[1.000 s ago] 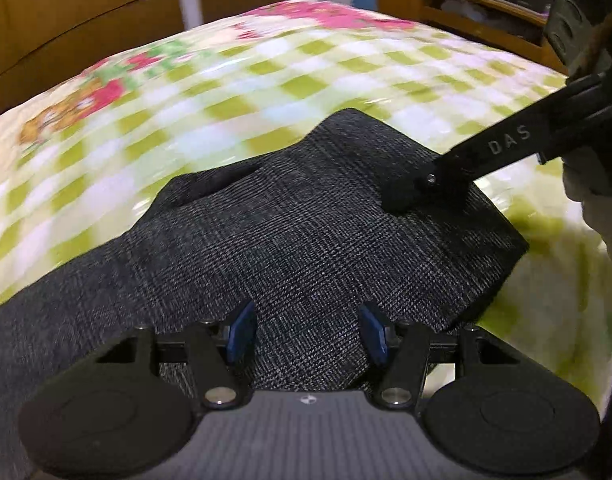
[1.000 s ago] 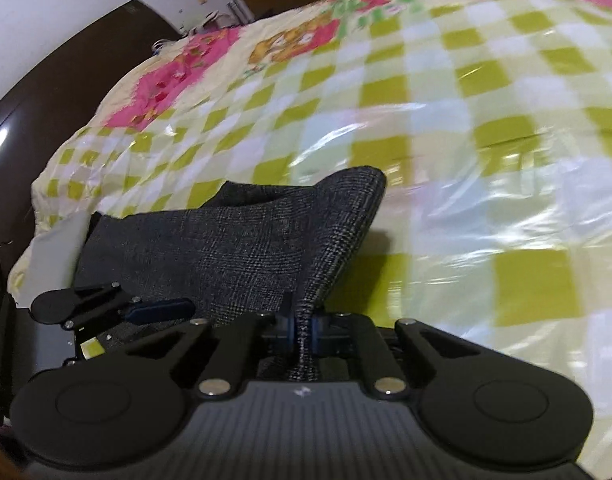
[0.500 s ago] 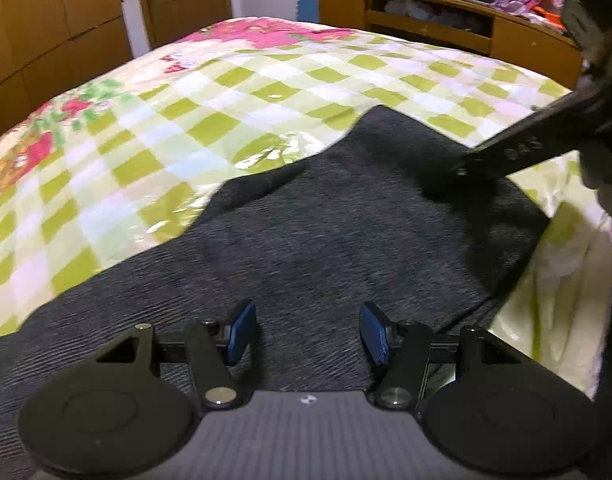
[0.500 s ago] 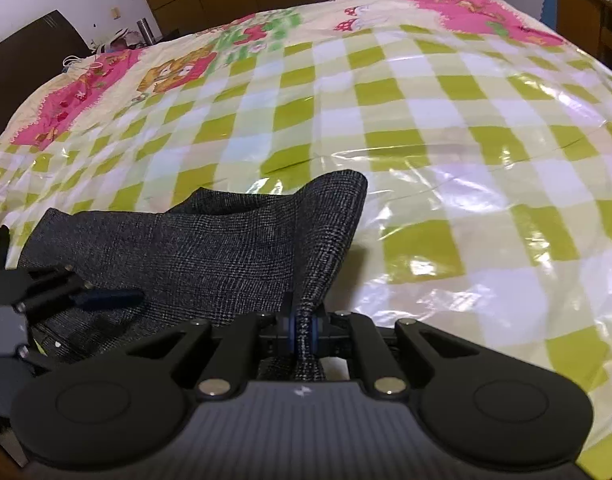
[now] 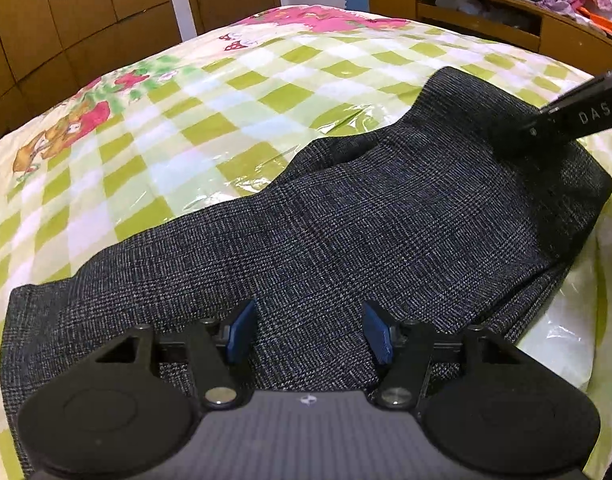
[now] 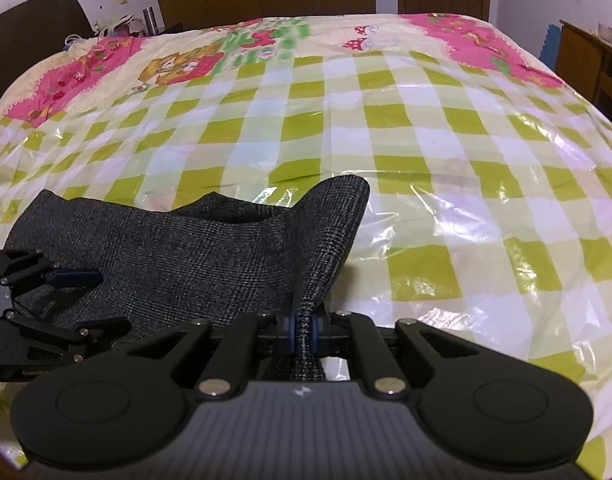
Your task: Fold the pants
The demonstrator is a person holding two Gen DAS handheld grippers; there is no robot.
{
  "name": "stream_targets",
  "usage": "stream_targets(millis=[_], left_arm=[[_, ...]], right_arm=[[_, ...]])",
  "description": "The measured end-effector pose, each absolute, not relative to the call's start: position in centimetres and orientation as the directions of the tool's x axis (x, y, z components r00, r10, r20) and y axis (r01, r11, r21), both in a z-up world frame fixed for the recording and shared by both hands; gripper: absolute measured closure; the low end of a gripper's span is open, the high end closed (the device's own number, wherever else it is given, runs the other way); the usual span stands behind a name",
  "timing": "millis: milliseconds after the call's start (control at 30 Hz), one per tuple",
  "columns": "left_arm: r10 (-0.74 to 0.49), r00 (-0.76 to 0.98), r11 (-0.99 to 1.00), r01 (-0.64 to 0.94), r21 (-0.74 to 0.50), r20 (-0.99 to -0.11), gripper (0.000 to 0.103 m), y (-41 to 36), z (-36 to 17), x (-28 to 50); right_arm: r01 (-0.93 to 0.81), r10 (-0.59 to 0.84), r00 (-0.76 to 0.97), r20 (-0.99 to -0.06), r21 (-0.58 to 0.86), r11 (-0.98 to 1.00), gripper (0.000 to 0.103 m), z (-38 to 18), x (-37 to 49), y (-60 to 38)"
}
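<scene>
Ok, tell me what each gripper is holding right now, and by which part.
The right gripper is shut on the pants, pinching a raised fold at their edge. The left gripper holds nothing: its jaws are opening above the cloth, pads clear of it.

One pair of pants (image 5: pixel 346 216), two hand-held grippers, one bed (image 6: pixel 386 120), two doors

A bed (image 6: pixel 386 120) under a glossy green-checked cover carries dark grey plaid pants (image 6: pixel 165 248) at eight o'clock.
</scene>
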State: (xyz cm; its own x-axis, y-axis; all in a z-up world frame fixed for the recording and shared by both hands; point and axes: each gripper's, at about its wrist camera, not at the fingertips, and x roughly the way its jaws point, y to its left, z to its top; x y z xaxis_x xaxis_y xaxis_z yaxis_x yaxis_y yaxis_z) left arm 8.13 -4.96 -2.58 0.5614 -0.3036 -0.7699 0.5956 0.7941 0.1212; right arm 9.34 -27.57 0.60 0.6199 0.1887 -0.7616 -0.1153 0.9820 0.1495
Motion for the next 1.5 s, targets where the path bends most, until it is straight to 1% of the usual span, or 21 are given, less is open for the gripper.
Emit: stream_targets(millis=[467, 667, 867, 1033, 1167, 1267, 1333, 1500], left_arm=[[-0.318, 0.579, 0.801, 0.588, 0.113, -0.751, 0.033, -3.2, -1.8, 6.9], [-0.311, 0.593, 0.826, 0.555, 0.097, -0.743, 0.033, -1.6, -1.8, 6.9], [-0.311, 0.626, 0.854, 0.514, 0.079, -0.715, 0.033, 0.8, -1.1, 6.3], [-0.281, 0.658, 0.877, 0.471, 0.091, -0.699, 0.033, 3.3, -1.3, 6.1], [-0.303, 0.649, 0.884, 0.465, 0.049, -0.698, 0.033, 5.3, -1.5, 6.0], [-0.309, 0.651, 0.882, 0.468, 0.046, -0.693, 0.033, 5.6, -2.1, 5.5], [-0.314, 0.654, 0.885, 0.465, 0.039, -0.688, 0.033, 5.6, -2.3, 5.4], [-0.349, 0.647, 0.891, 0.454, -0.025, -0.677, 0.033, 6.5, -2.3, 5.5]], right_arm=[[-0.14, 0.161, 0.623, -0.765, 0.094, 0.986, 0.097, 2.0, 9.4, -25.7], [-0.155, 0.14, 0.614, -0.777, 0.055, 0.986, 0.097, 2.3, 9.8, -24.1], [-0.168, 0.123, 0.609, -0.783, 0.024, 0.986, 0.096, 2.7, 10.0, -22.5], [-0.174, 0.107, 0.604, -0.79, 0.0, 0.985, 0.096, 3.2, 10.2, -21.4], [-0.165, 0.097, 0.602, -0.793, -0.004, 0.986, 0.096, 4.2, 10.6, -20.7], [-0.173, 0.095, 0.616, -0.782, -0.016, 0.985, 0.096, 5.3, 10.8, -19.7], [-0.19, 0.103, 0.621, -0.777, -0.022, 0.981, 0.096, 6.2, 10.9, -18.6], [-0.268, 0.14, 0.623, -0.769, -0.043, 0.962, 0.096, 7.7, 11.3, -14.2]])
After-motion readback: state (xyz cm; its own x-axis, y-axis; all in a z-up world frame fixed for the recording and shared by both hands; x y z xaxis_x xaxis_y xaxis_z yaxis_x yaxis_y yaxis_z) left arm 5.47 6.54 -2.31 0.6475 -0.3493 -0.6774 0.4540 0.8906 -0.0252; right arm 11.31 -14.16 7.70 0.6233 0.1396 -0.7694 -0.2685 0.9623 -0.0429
